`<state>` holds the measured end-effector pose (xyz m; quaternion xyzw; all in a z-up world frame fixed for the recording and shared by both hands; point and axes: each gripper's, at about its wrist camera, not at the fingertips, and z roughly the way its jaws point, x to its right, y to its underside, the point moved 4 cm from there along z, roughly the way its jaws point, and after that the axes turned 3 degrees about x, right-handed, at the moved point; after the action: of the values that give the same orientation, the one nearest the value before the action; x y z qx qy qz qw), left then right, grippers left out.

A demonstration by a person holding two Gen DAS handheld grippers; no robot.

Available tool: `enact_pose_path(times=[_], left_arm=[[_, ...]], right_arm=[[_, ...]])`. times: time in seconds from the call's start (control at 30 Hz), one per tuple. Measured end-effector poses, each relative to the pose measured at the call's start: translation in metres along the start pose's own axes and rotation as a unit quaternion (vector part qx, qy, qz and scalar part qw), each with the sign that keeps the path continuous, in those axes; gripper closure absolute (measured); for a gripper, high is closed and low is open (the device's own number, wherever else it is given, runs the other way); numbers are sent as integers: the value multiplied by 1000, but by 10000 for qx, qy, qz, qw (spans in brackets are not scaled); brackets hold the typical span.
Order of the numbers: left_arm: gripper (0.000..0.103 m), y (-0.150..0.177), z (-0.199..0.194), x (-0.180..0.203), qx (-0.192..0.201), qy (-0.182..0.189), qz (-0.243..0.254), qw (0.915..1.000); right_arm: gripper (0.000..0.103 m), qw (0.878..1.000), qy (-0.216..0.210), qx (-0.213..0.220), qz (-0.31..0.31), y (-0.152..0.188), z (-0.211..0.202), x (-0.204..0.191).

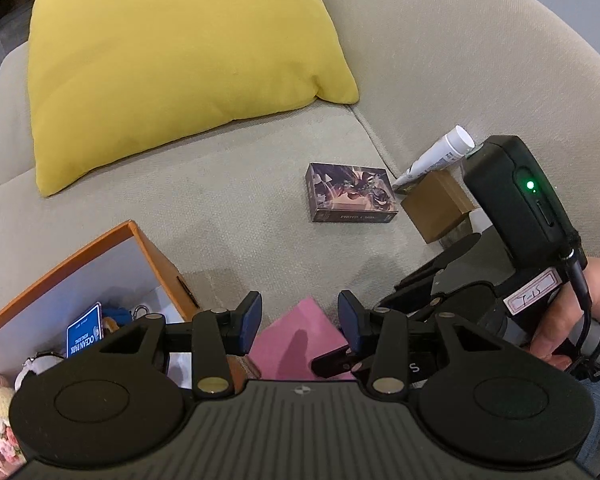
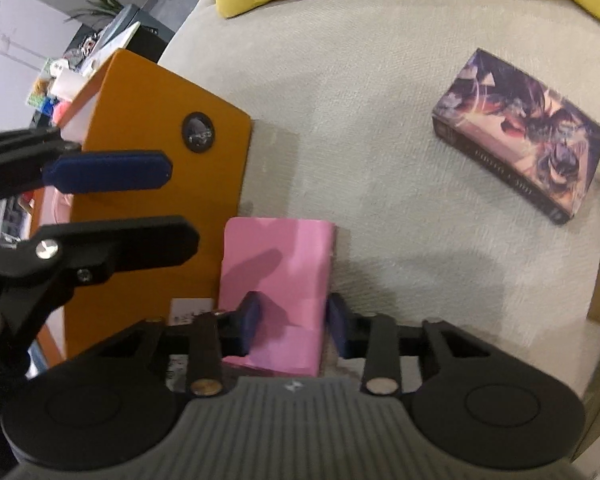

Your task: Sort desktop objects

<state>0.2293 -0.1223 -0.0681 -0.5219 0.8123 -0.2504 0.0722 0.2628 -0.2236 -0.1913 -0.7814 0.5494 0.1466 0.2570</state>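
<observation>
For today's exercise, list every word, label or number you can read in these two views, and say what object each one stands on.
"OCEAN PARK": blue card inside the orange box.
"PHOTO CARD": side of the illustrated card box; blurred in the right wrist view.
"S": left gripper body.
Handwritten tag on the right gripper: marks unclear.
White tube print: too small.
White label beside the pink pad: too blurred.

Sofa seat (image 1: 260, 184): cushion (image 1: 172, 60) at rear left, leaning on the backrest. Open box (image 1: 140, 240) at front left, small items inside. Flat pad (image 2: 278, 280) just right of the box. Card box (image 1: 350, 194) mid-seat; cardboard box (image 1: 440, 208) to its right, with a tube (image 1: 436, 156) propped on it.
</observation>
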Motion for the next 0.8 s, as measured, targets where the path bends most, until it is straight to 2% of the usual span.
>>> enact_pose_path(times=[0.1,0.23,0.37,0.63,0.8], left_arm=[[54,3,-4,-1,31,53,-67,10000],[54,8,-6,-2,64,72,-196,9998],[54,12,-9,0,70,221,-418,9989],[54,14,4,17,62,487,-954,9942],[56,18,19,27,-81,606,-1264,9901]], right_arm=[[77,9999,35,99,-5,3,-10,-2],[86,9992,-149,342,126,10,-28,-4],[87,9978,192,630,48,19,-53,-13],[88,9876,1107,1107,97,32,-99,4],[87,9869,1049,1222,47,37,-96,4]])
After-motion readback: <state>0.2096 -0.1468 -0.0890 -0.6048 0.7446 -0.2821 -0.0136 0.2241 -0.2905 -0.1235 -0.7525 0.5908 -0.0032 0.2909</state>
